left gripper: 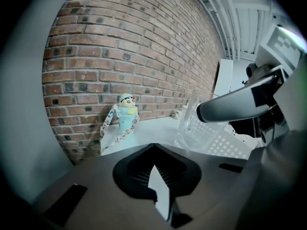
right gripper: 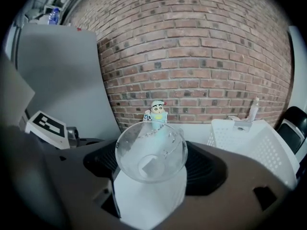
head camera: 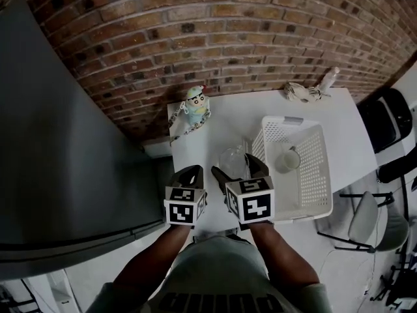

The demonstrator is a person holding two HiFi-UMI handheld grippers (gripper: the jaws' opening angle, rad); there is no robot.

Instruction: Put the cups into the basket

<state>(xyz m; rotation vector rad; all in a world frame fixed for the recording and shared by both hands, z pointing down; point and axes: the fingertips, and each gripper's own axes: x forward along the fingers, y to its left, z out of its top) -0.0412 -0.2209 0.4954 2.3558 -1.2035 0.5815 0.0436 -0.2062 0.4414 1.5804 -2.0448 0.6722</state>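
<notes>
Since my right claw [head camera: 238, 173] is clamped on a clear cup [right gripper: 151, 151], I judge it ready to swing to the basket [head camera: 322, 175] at three o'clock, where another cup [head camera: 287, 157] lies; my left claw [left gripper: 159, 191] is closed, empty.

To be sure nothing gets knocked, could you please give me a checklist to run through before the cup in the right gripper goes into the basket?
1. Grip on the clear cup: ok. The right gripper has its jaws shut on it.
2. Room in the basket: ok. Only a second cup lies inside, with bare floor around it.
3. Held cup high enough to pass the basket's near wall: cannot tell. It is close beside that wall.
4. Left gripper out of the way: ok. It is shut, empty, and on the side away from the basket.
5. Toy figure off the path: ok. It stands well away from the basket.
</notes>
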